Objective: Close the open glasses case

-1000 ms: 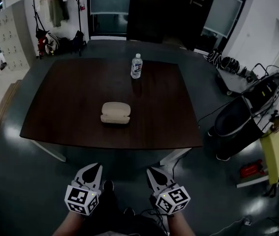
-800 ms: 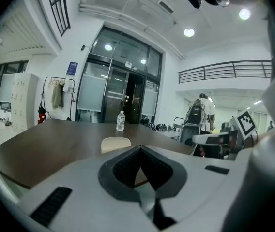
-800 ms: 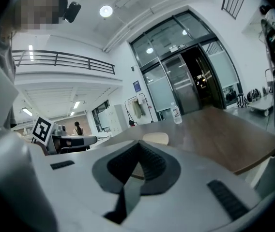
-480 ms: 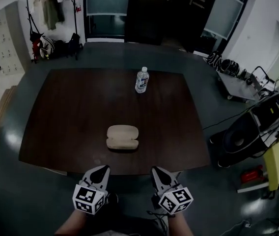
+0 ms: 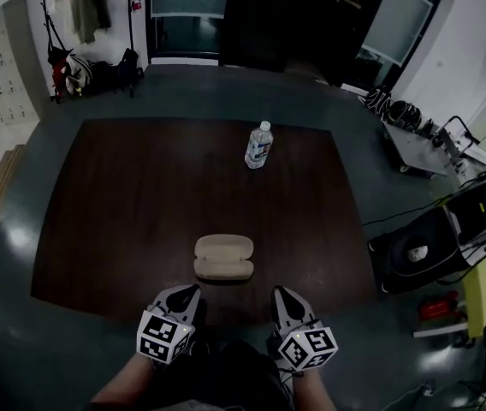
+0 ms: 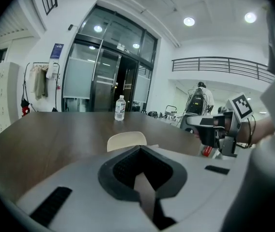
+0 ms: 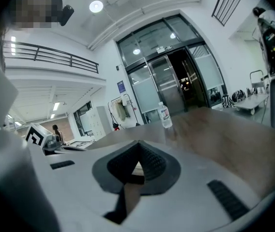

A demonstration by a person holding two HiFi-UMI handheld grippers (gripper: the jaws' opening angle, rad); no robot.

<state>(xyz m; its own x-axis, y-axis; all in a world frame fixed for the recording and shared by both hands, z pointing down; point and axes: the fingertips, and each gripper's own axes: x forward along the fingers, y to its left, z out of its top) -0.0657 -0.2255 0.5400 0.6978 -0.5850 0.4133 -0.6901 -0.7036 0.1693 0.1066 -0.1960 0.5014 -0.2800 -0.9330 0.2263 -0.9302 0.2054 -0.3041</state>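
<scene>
**Jaws shut and empty, case waiting at the near edge**

I have the glasses case [image 5: 223,258] lying just below the middle of the head view, close to the near edge of the bench [image 5: 123,195]. My two grippers flank it from below. The left gripper [image 5: 185,296] sits at lower left of the case and the right gripper [image 5: 282,299] at lower right. Both are near it, and neither touches it.

Each gripper's own view shows its jaws brought together to a point with nothing between them. Only the dark ribbed pads round the small hollow show there. I judge closed tips suit this job, since a lid wants a push rather than a pinch.

The case is a cream, rounded clamshell with a matte, slightly grained look. In the left gripper view its lid appears to stand up as a pale arch behind the jaws, so I take it as open. The bench is dark brown wood with a dull sheen. A clear plastic water bottle [image 5: 259,145] stands upright well beyond the case, out of my way.
</scene>
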